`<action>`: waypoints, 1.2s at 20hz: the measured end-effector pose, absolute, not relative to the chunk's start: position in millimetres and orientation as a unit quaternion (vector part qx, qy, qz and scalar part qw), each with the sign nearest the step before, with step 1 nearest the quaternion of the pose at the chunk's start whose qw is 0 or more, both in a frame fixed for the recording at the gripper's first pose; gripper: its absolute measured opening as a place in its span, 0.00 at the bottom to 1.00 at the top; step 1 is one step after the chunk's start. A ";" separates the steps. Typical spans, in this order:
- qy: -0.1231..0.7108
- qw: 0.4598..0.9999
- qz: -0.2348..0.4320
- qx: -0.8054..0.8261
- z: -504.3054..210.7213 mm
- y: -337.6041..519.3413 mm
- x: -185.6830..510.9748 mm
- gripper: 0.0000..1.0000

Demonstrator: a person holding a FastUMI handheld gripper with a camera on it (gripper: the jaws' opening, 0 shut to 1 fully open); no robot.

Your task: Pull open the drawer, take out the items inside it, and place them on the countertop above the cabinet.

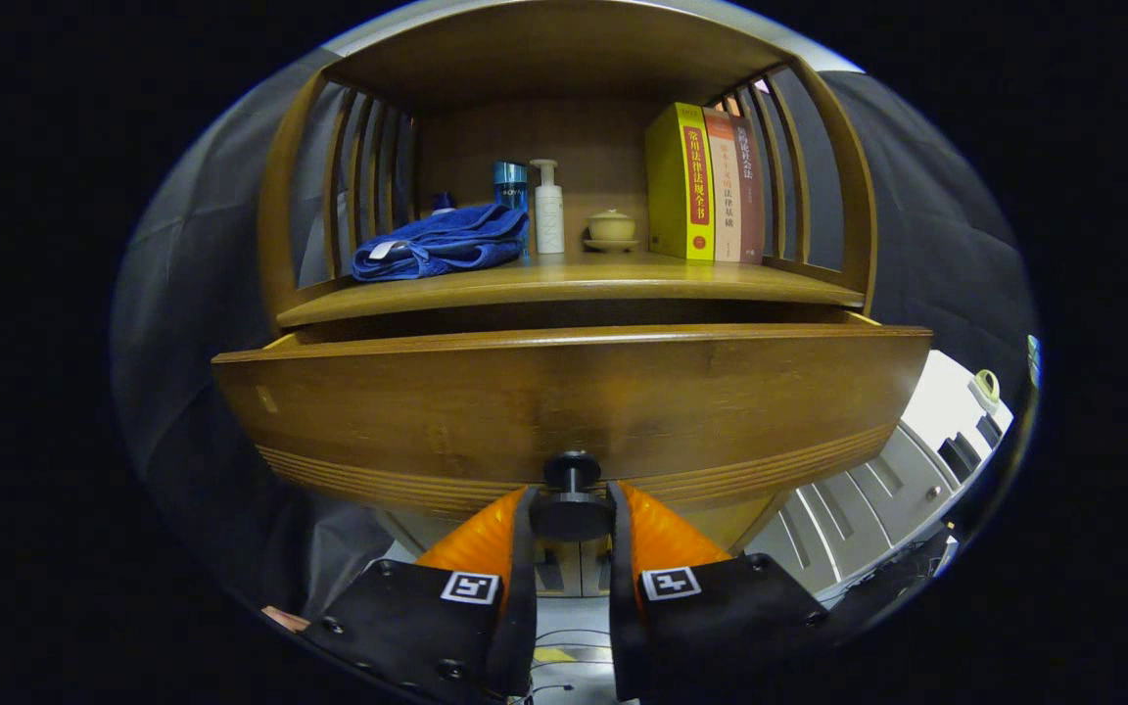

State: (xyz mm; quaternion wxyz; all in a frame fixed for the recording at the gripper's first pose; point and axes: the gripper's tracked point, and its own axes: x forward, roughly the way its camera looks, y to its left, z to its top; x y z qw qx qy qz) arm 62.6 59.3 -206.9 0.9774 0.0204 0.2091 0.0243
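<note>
At the bottom centre of the frame my tool (571,514) has its two fingers drawn in narrow on either side of the dark round knob (571,511), and as far as I can judge both press its disc. The knob's short stem runs straight ahead from the fingers into the drawer front (564,401), so the pull I expect to need lies back along that same axis, toward me.

The drawer front is a broad plank of glossy brown wood, bowed by the lens, with fine grooves along its lower edge. It already stands out from the cabinet: a dark gap shows between its top edge and the bench (564,284) above (I cannot see into the drawer from here, so its contents are unknown to me).

Beyond, in the upper middle of the frame, the bench carries a crumpled blue towel (442,250), a white pump bottle (548,208), a blue-capped container (511,184), a small lidded cup (611,228), and three upright books (706,186) against the slatted right side.
</note>
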 end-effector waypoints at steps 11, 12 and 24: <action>0.224 0.974 0.023 0.012 -208.6 58.8 4.5 0.39; 0.225 0.974 0.024 0.010 -209.3 59.5 0.0 0.39; 0.233 0.972 0.023 0.010 -224.5 56.9 -23.7 0.39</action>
